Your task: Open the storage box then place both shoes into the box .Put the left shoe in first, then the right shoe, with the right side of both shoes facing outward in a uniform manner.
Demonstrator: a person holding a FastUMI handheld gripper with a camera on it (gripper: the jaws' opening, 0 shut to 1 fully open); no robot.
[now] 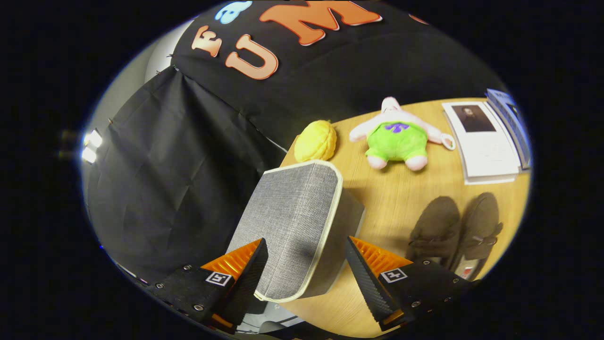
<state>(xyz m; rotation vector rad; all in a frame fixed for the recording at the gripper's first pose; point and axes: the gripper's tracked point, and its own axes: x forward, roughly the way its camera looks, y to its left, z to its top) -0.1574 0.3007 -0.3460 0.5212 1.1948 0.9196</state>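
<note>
The gripper point(306, 264) is seen spread wide, its two fingers set either side of the grey fabric storage box point(292, 222), which stands between them and just ahead. Neither finger can be said to press on the box: the left finger appears close to or at its near corner, the right finger stands apart from its darker side wall, so nothing is judged to be held. The box is seen at the near left edge of the wooden surface point(401, 198), its broad grey face with pale piping turned toward the camera and tilted, its long axis running away from the gripper toward the far side. Whether that face is the lid cannot be told.

The two dark shoes point(455, 231) lie side by side to the right of the box, just beyond the right finger, their long axes roughly parallel to the box's. A yellow plush point(315, 140), a pink and green plush toy point(396, 137) and a booklet point(481, 141) lie farther off on the surface.

The opening step is judged to be in hand, and the shoes untouched. The coming move is thought to turn on the box lying dead ahead between the fingers, with the shoes to be reached afterwards by a swing to the right.
</note>
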